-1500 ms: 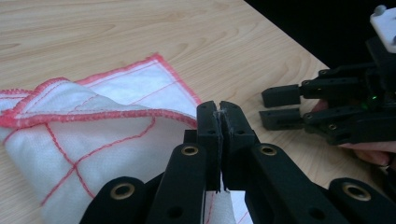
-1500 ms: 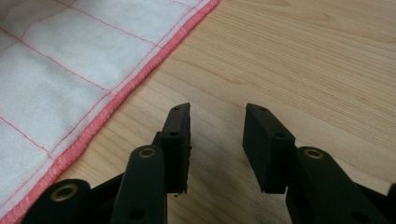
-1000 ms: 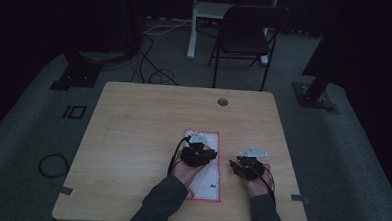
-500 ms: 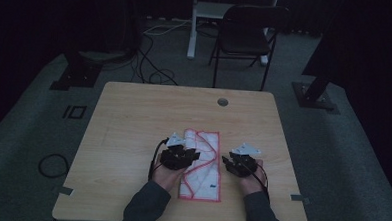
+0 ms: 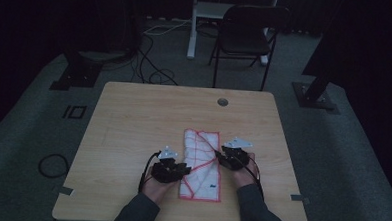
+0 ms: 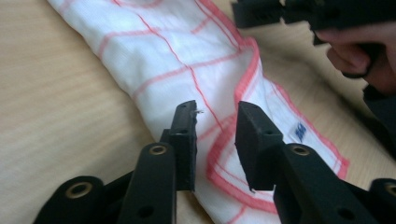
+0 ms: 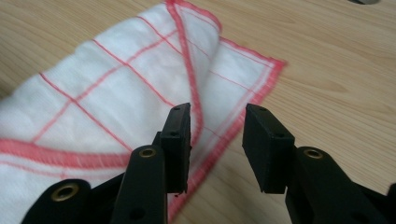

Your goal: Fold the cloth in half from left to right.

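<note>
A white cloth with red grid lines and a red hem [image 5: 201, 163] lies folded lengthwise on the wooden table [image 5: 149, 113], near the front edge. My left gripper [image 5: 179, 169] sits at the cloth's left side, open, its jaws over the red hem [image 6: 224, 140]. My right gripper [image 5: 221, 156] rests at the cloth's right edge, open, its jaws straddling the hem [image 7: 215, 135] by a folded-over flap. In the left gripper view the cloth [image 6: 187, 60] runs away diagonally and the other gripper [image 6: 299, 11] shows at the top right, held by a hand.
A small round grommet hole [image 5: 223, 101] sits near the table's far edge. A black folding chair [image 5: 247, 32] and a white stand stand beyond the table. Cables lie on the grey floor at left. The surroundings are dark.
The left hand has moved left off the cloth to its left side. The right gripper has shifted slightly left to the cloth's right edge. The cloth now lies exposed between them.
</note>
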The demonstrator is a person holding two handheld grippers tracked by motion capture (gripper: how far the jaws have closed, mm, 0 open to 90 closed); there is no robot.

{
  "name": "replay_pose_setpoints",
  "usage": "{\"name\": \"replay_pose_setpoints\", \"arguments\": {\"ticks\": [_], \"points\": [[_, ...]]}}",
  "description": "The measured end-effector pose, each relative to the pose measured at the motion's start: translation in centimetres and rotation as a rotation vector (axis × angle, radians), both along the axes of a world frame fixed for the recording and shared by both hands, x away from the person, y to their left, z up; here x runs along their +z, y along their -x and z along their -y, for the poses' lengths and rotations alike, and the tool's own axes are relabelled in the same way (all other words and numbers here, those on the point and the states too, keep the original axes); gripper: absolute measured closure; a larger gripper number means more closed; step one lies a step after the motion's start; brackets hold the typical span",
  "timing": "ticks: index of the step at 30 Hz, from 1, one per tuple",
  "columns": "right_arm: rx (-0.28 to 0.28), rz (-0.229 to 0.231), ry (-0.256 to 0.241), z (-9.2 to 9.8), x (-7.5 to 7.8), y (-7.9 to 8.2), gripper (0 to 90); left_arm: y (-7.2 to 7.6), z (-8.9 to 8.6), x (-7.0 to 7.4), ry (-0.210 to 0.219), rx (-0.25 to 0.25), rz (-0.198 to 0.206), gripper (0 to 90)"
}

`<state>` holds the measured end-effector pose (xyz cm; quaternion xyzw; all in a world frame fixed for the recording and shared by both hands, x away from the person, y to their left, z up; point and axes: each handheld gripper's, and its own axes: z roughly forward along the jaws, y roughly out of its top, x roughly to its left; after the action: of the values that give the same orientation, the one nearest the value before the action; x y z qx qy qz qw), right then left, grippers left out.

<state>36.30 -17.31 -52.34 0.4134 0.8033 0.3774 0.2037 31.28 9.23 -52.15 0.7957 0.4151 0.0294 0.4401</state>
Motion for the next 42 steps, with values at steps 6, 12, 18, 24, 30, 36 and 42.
{"name": "replay_pose_setpoints", "arguments": {"ticks": [6,12,18,24,30,36,42], "points": [[0.028,0.009,0.01,-1.4,0.2,-0.9,61.5,0.4,0.7,-0.6,-0.002,-0.03,-0.018,67.2],[0.034,-0.045,0.017,-2.1,0.0,-2.4,73.6,0.8,1.8,-0.8,0.013,-0.08,-0.036,72.0],[0.026,-0.029,0.041,-2.0,0.5,-3.0,88.3,1.4,3.5,-0.6,0.025,-0.16,-0.047,84.8],[-0.004,-0.034,0.02,-1.4,1.1,-3.7,88.0,1.9,5.3,-0.3,0.064,-0.22,-0.065,86.7],[-0.074,-0.048,0.026,-0.4,0.6,-4.2,72.7,2.3,6.4,-0.1,0.109,-0.274,-0.065,77.6],[-0.07,-0.047,0.019,0.2,0.4,-3.5,68.6,2.4,6.1,0.2,0.101,-0.257,-0.026,72.1],[-0.068,-0.043,0.004,0.9,0.3,-2.6,65.8,1.8,4.9,0.6,0.056,-0.204,0.033,70.8]]}}
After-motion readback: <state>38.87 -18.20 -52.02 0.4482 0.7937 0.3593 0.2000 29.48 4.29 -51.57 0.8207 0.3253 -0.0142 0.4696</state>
